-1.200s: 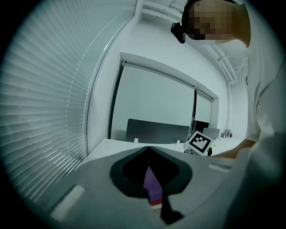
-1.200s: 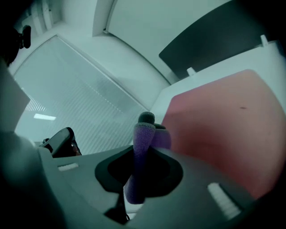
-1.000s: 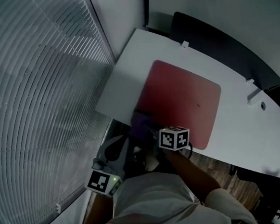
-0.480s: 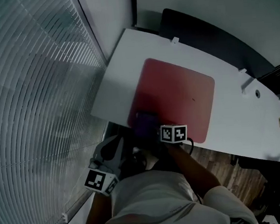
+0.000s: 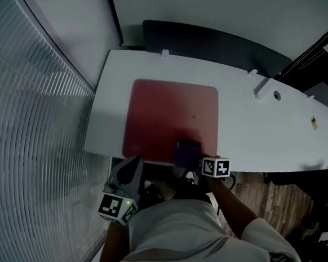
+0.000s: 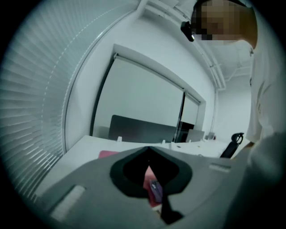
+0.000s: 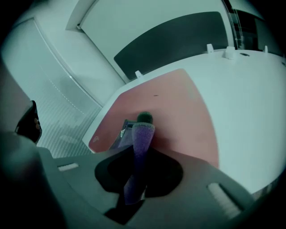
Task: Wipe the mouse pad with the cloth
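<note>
One mouse pad; one cloth; one table; left gripper, right gripper: two.

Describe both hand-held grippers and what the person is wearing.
The left hand-held gripper and the right hand-held gripper share a grey moulded body with a black scooped cutout around dark jaws. Each carries a white cube with black square markers: left cube, right cube. The person wears a light short-sleeved shirt.

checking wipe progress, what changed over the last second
The right gripper slid the purple cloth rightward along the near edge of the mouse pad, from its left corner to past the middle, still clamping it. The left gripper stays off the table; the pad lies as before.
</note>
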### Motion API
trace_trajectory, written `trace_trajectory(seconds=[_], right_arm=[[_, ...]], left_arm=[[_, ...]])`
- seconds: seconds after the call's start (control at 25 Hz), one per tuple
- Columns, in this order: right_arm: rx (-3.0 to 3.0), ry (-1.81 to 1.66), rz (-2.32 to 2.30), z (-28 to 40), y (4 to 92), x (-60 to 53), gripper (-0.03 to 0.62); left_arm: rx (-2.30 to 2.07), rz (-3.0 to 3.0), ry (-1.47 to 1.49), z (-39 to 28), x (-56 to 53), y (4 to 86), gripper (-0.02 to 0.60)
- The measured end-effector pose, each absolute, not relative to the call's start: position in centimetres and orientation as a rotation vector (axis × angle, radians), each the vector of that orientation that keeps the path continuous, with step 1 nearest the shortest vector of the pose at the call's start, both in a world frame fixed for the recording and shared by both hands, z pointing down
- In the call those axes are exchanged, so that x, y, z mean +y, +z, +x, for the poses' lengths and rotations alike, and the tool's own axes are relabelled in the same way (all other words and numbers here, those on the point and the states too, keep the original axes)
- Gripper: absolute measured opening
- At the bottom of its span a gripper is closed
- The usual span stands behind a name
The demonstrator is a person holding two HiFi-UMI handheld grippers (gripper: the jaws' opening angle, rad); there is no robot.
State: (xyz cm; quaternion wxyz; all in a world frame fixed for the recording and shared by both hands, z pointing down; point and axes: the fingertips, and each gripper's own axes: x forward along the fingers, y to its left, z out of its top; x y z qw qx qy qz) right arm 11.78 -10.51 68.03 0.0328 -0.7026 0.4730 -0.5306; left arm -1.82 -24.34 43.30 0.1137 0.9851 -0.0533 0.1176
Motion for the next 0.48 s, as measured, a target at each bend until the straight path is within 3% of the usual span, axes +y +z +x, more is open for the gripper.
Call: trace_trajectory(seconds=[0.48], right_arm=[[1.253,-1.645,-2.300,17.9,68.1,2.0,0.049]], left_arm=[[0.064,2.969,0.313,6.7,-17.2,41.0,0.002]])
